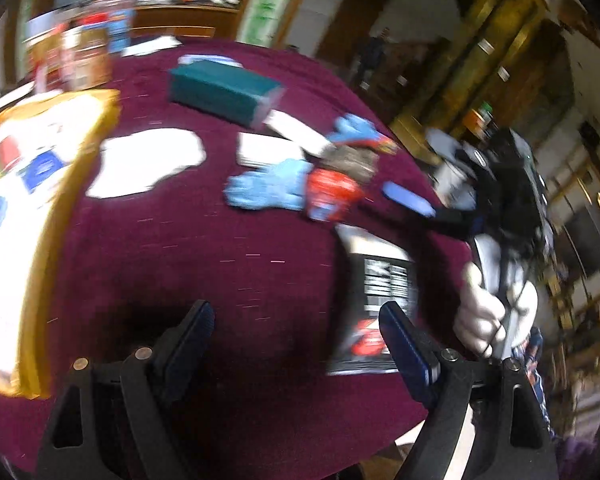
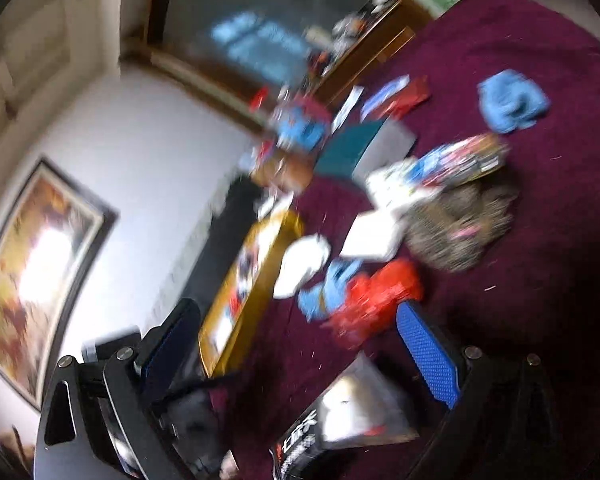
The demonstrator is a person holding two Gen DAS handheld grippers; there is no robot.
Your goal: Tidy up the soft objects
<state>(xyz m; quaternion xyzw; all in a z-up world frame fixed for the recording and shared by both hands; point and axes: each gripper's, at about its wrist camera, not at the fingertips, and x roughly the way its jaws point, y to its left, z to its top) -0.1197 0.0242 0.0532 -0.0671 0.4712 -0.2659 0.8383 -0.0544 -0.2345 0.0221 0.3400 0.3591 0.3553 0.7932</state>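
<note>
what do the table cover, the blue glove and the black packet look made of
Table cover: maroon cloth, matte and fuzzy with lint specks, likely velvet or felt. Blue glove: soft knit fabric, limp and matte, though blurred. Black packet: glossy plastic film, printed and reflective.

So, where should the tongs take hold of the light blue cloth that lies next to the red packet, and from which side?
Probably its free end, from above. The light blue cloth lies flat and crumpled on the maroon tablecloth; its other end touches the red packet, so gripping there risks catching both. The left tongs are open and empty.
</note>
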